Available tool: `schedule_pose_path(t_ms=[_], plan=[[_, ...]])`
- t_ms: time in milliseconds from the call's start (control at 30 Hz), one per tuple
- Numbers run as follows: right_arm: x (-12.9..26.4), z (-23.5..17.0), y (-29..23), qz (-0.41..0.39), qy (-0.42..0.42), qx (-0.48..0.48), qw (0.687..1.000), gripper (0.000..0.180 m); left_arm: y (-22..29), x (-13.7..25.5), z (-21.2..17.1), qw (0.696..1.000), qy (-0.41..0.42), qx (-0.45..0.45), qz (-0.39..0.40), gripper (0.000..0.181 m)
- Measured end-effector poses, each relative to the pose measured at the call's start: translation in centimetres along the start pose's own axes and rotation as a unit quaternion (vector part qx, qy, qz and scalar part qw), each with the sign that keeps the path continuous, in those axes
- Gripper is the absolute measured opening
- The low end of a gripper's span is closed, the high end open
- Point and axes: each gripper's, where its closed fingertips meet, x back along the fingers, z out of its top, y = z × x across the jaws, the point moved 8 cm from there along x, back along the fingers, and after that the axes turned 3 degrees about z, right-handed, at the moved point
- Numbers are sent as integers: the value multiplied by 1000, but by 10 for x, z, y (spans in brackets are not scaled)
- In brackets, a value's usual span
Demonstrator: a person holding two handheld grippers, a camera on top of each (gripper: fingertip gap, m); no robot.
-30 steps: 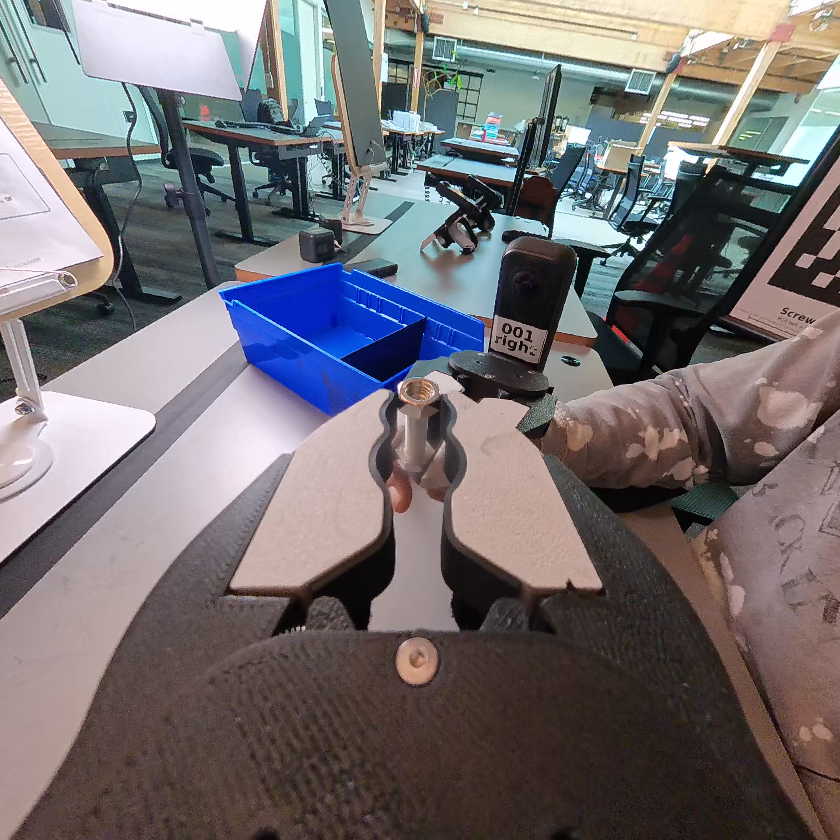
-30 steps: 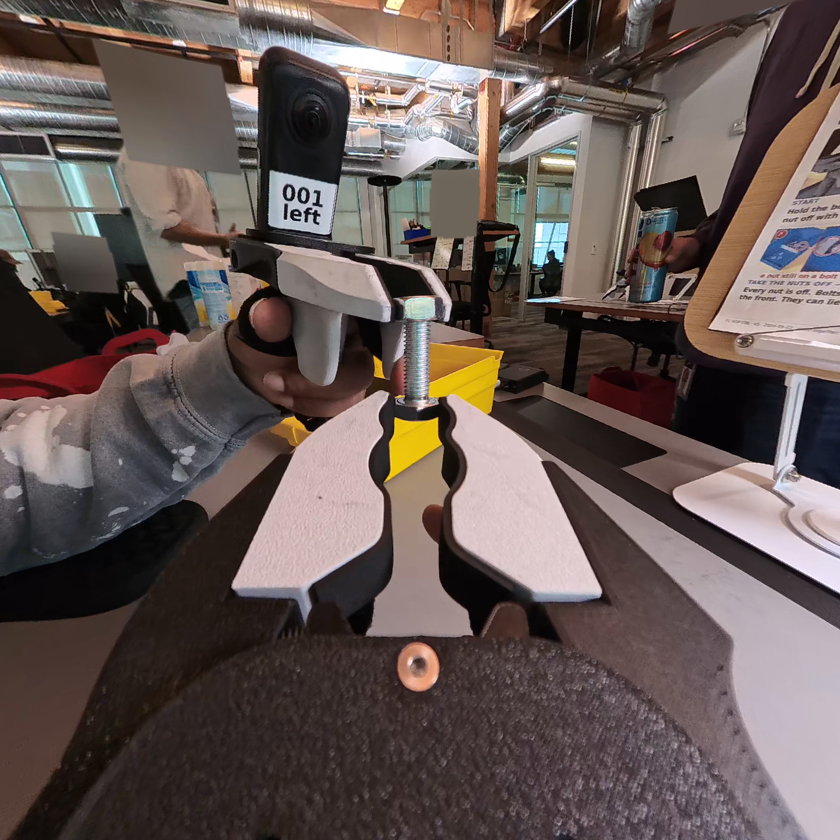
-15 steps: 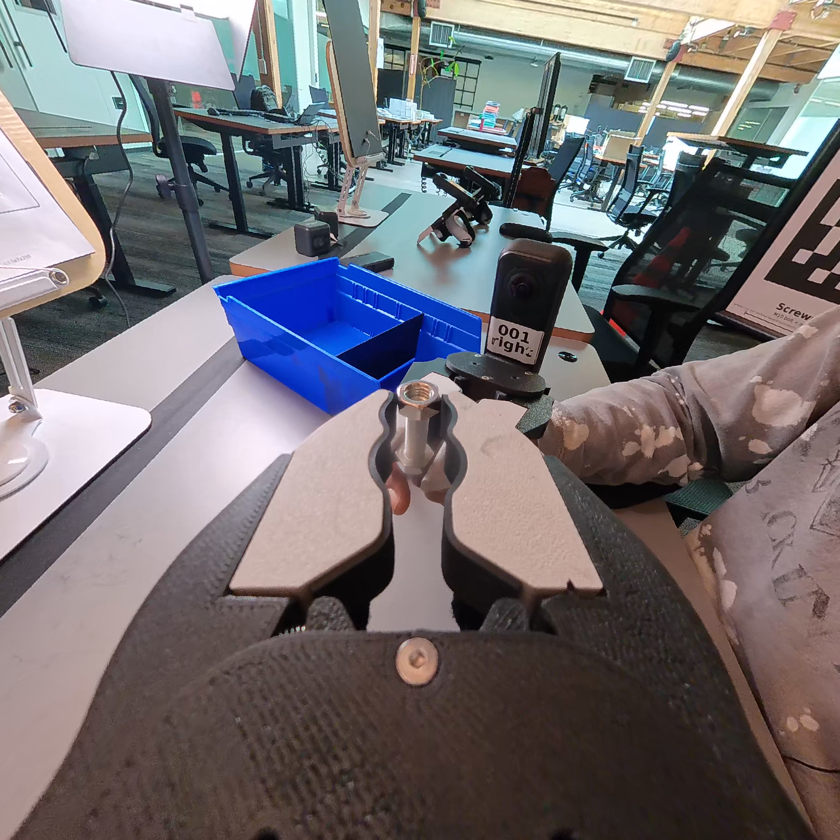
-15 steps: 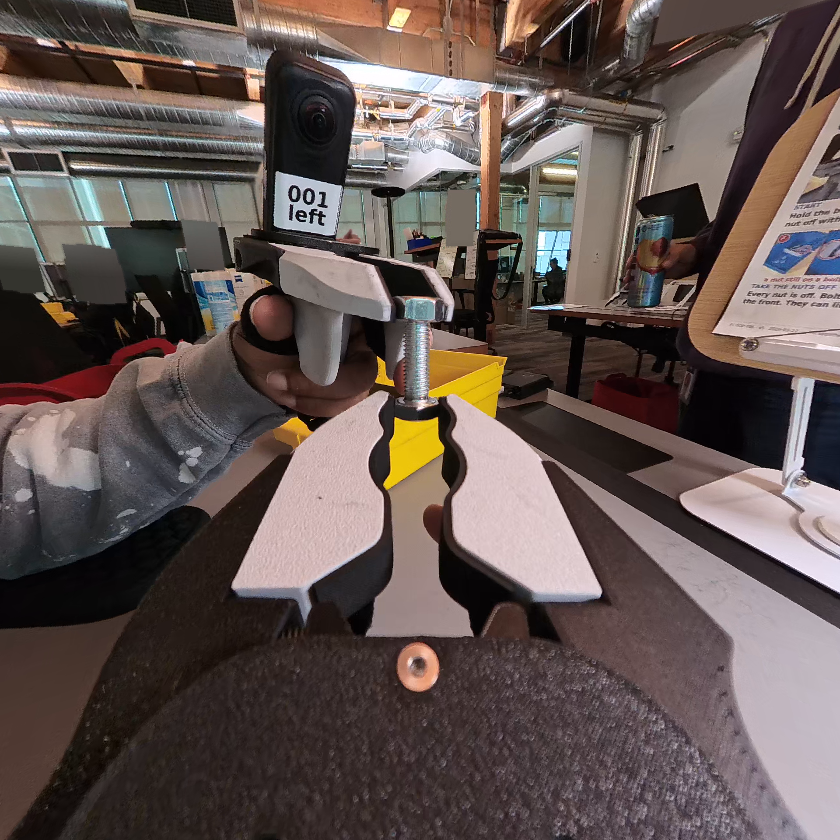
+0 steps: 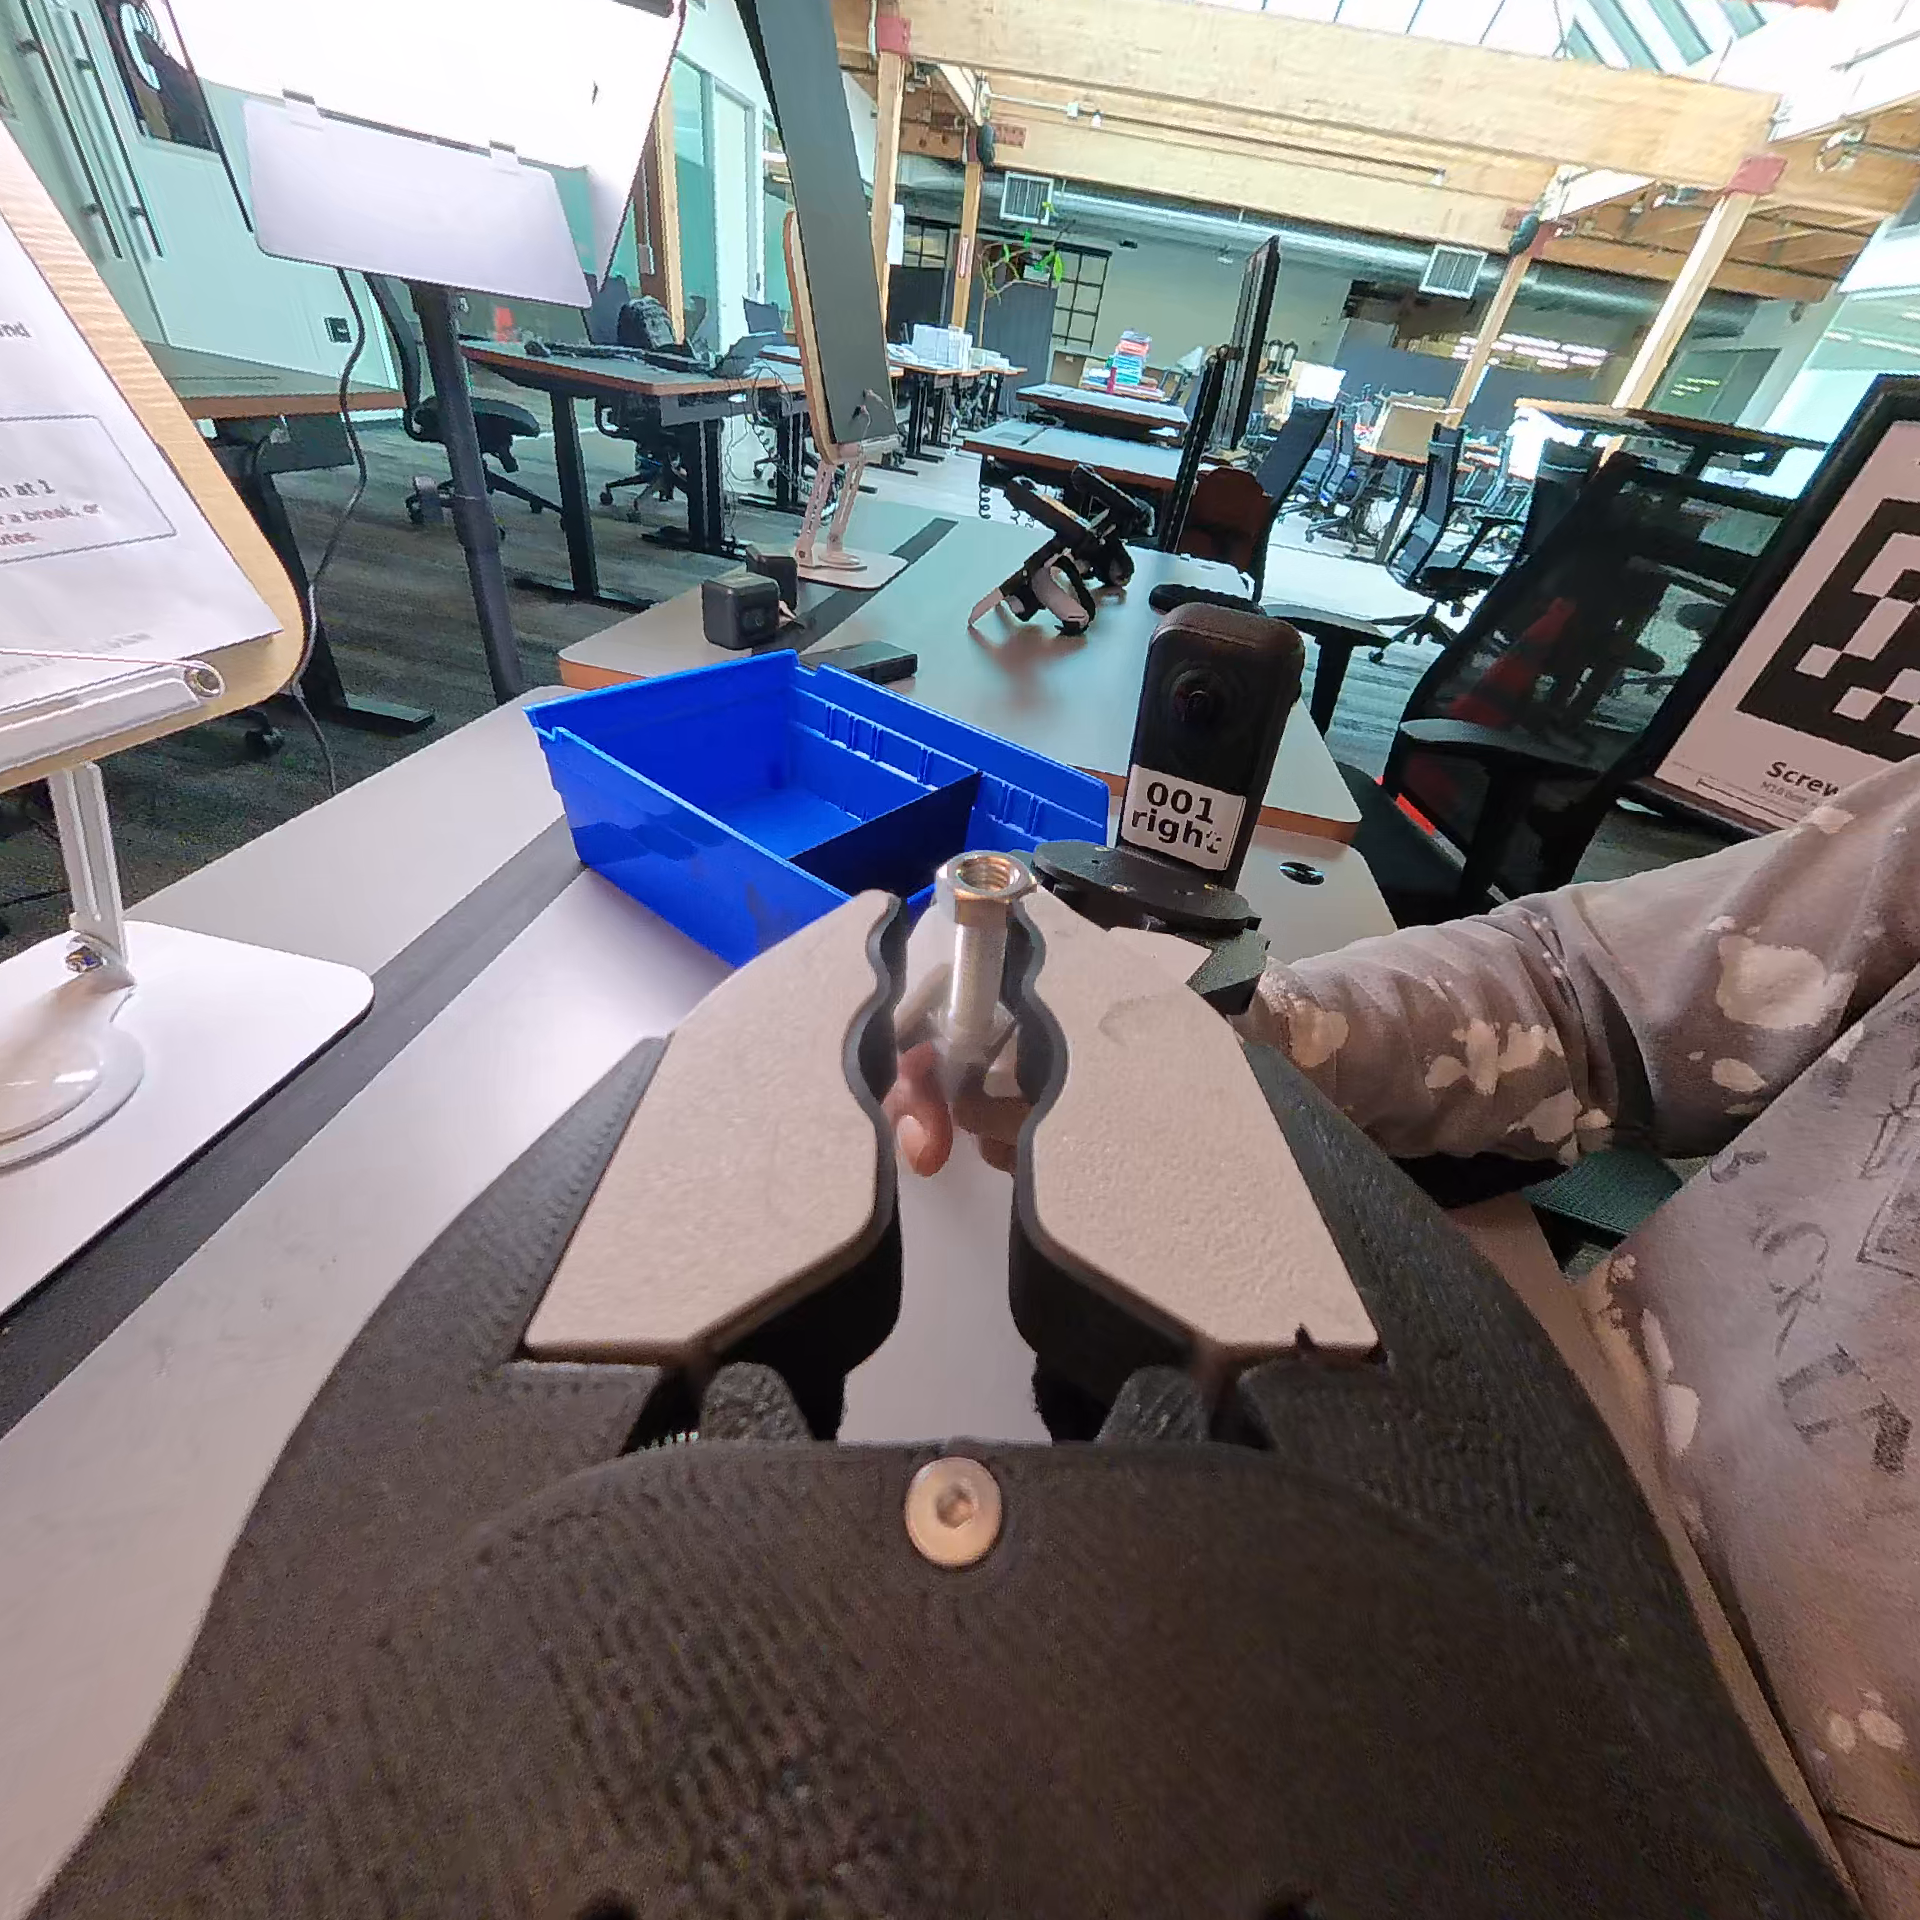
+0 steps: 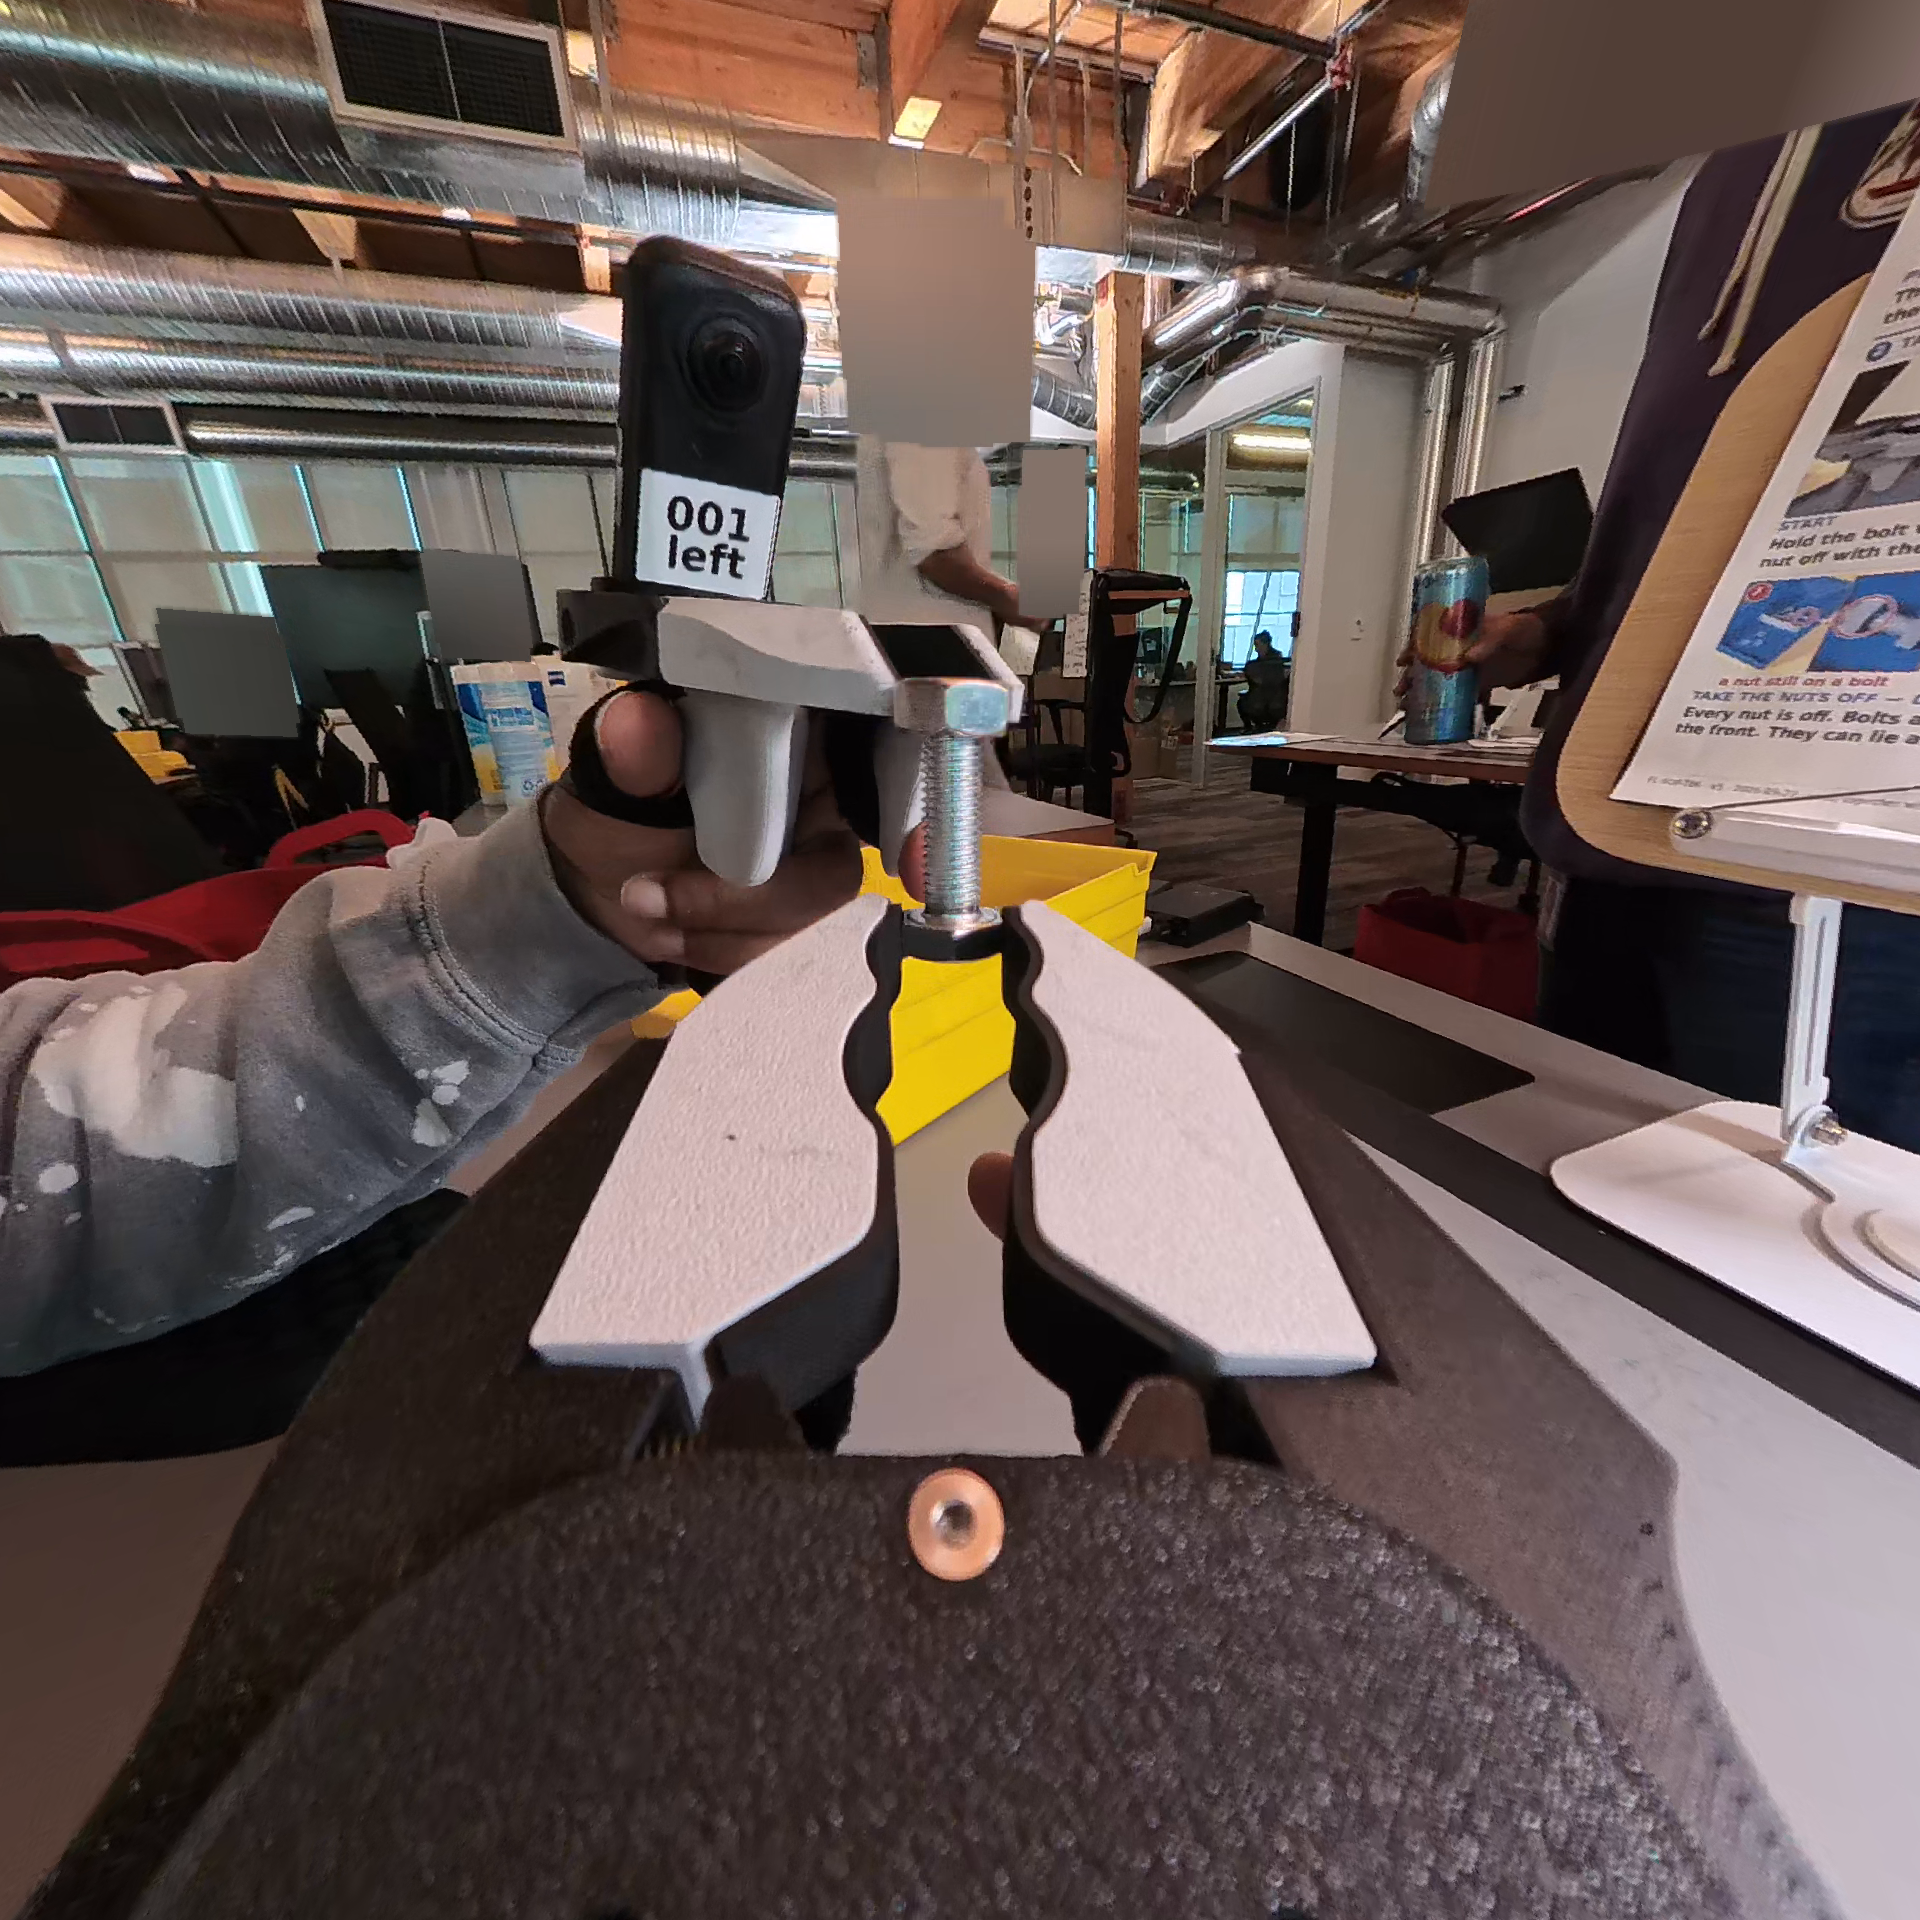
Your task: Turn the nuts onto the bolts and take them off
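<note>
A silver bolt (image 6: 951, 810) stands upright in the air between my two grippers. My left gripper (image 5: 956, 925) is shut on the bolt's hex head (image 5: 982, 883). In the right wrist view it comes in from the left, held by a hand in a grey sleeve, and clamps the head (image 6: 954, 707). My right gripper (image 6: 951, 914) is shut on the nut (image 6: 951, 921) at the lower end of the threaded shaft. In the left wrist view the shaft (image 5: 966, 987) shows through the gap between my fingers, and the right gripper's body (image 5: 1143, 904) sits just behind.
A blue divided bin (image 5: 665, 790) stands on the grey table (image 5: 364, 1195) ahead of the left gripper. A yellow bin (image 6: 1060, 883) stands behind the bolt. A white-based instruction stand (image 6: 1766, 1174) is at the table's side. A person holding a can (image 6: 1444, 644) stands beyond. Only a small space, under 4 cm, lies between the two pairs of fingers.
Both grippers stay clamped on the bolt and the nut. Both views have tilted up slightly. The length of thread showing looks about the same.
</note>
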Motion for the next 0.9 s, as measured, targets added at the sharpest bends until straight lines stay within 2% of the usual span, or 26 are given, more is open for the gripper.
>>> schedule_pose_path(t_ms=[300, 533, 733, 800, 900], plan=[[0, 1, 0, -7, -1, 6, 1000, 18, 3, -3, -2, 1000, 15, 5, -6, 22], [4, 11, -3, 17, 28, 12, 999, 18, -2, 2, 2, 999, 40, 10, 11, 15], [2, 11, -2, -1, 15, 12, 1000, 18, 8, -3, 3, 999, 50, 12, -14, 23], [2, 12, -3, 1, 15, 14, 1000, 18, 7, -5, 2, 999, 48, 6, -5, 25], [5, 18, -3, 18, 37, 7, 999, 18, -2, 2, 5, 997, 69, 17, 27, 17]])
